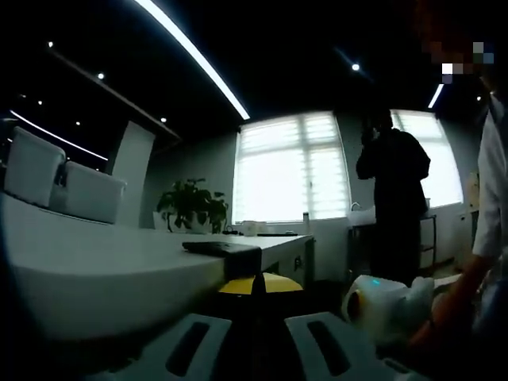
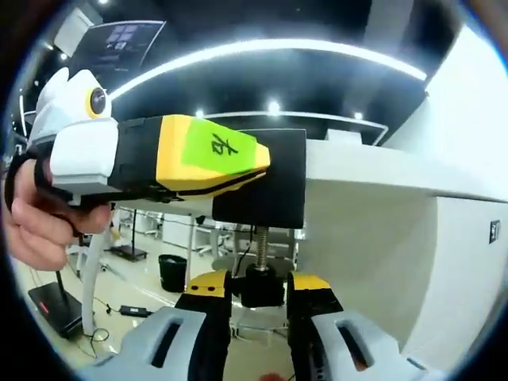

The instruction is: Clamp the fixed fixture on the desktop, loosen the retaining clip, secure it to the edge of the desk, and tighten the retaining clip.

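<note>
- The white desk [image 2: 381,178] is seen from below in the right gripper view and from just above its top in the left gripper view, where its edge runs across the lower left.
- The black fixture [image 2: 274,178] is seated on the desk's edge, its body against the front face of the slab; in the left gripper view its upper plate [image 1: 218,248] lies flat on the desktop at the edge.
- The left gripper [image 2: 238,159], with its yellow jaws and green label, is seen across the fixture; the jaws appear pressed onto the fixture body, holding it to the edge, though the contact itself is hidden. A hand [image 2: 40,222] grips its handle.
- The right gripper [image 2: 258,298] sits directly under the fixture, its jaws drawn in on either side of the knob [image 2: 262,286] of the retaining clip, apparently pinching it.
- The threaded screw [image 2: 259,246] rises from the knob to the underside of the fixture.
- The fixture is judged rigid and fairly heavy for its size, with smooth hard faces that could slide on the desk until tightened; it is best held by its flat body.
- The knob is judged small, hard and round, best taken across its sides and turned; a light pinch may slip.
</note>
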Demonstrator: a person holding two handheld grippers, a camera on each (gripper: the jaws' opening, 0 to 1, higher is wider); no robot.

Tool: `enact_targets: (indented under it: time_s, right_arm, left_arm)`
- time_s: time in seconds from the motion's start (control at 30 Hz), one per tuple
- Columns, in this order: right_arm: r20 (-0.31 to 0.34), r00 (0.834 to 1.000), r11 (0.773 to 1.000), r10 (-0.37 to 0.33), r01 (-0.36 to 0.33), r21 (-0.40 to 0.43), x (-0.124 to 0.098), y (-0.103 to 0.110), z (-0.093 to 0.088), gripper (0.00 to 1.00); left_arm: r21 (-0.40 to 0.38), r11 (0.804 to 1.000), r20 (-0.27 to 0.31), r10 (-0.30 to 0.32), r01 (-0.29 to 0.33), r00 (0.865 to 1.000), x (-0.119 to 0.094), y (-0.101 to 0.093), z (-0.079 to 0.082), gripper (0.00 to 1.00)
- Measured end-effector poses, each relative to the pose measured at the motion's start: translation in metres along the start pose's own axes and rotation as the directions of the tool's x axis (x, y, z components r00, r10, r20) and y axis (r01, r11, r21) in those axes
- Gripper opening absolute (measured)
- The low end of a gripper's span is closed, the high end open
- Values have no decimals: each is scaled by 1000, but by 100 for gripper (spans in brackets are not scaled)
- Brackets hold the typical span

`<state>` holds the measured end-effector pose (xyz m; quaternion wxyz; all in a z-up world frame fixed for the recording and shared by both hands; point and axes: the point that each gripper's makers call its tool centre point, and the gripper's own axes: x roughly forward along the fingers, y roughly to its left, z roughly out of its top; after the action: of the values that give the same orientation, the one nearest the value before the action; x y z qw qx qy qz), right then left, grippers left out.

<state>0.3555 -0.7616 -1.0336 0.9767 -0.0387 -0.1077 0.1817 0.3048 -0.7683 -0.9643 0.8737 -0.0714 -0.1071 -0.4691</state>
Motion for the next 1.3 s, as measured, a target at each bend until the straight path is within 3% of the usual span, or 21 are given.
enact_targets:
  time_s: [0.07,0.2,0.37,0.47,0.6,0.73,0.83,0.93,1.03,1.13,1.17,1.2,1.23,1.3]
  right_arm:
    - [6,1000,999,15,-15,38,-1,0,0,24]
    - [6,998,998,58,-58,27,0,0,0,24]
    - [21,977,977,210,-211,33,2,4,0,23]
    - [56,941,933,335,-339,117,3,8,0,23]
    - [50,894,891,446,-449,71,6,9,-1,24]
    - [8,820,818,572,-571,65,12,14,-2,24]
    - [-22,770,769,638,-636,65,11,17,-2,24]
    - [-26,745,743,667,-661,106,11,18,-2,24]
    - [-21,744,742,668,-663,103,10,19,-3,24]
    - [-2,770,766,638,-635,97,8,18,-3,24]
    - [1,792,787,611,-607,109,9,15,-4,26]
    - [-18,829,824,559,-553,121,10,10,-8,31]
    - [-43,894,892,446,-440,106,12,-1,-12,38]
    - [-12,946,939,324,-320,123,2,-9,-7,44]
  left_arm:
    - [-1,1000,-1,0,0,1000,0,0,0,2]
    - [2,1000,-3,0,0,1000,0,0,-1,2]
    - [2,1000,-2,1,-1,1000,0,0,-1,2]
    - [3,1000,-3,1,-1,1000,0,0,-1,2]
    - [5,1000,-3,2,-2,1000,0,-1,0,2]
    - [7,1000,-8,0,1,1000,1,-1,-2,2]
    - [17,1000,-18,5,-4,1000,2,-1,-4,2]
    - [30,999,-32,12,-11,999,2,-1,-4,2]
    - [28,1000,-31,10,-9,999,2,-1,-4,2]
    - [22,1000,-27,6,-6,1000,2,-1,-4,2]
    - [20,1000,-26,6,-5,1000,2,-1,-4,2]
    - [17,1000,-26,6,-5,1000,2,0,-4,2]
    - [17,1000,-27,5,-5,1000,2,-1,-4,2]
    - [15,1000,-25,5,-4,1000,2,-1,-4,2]
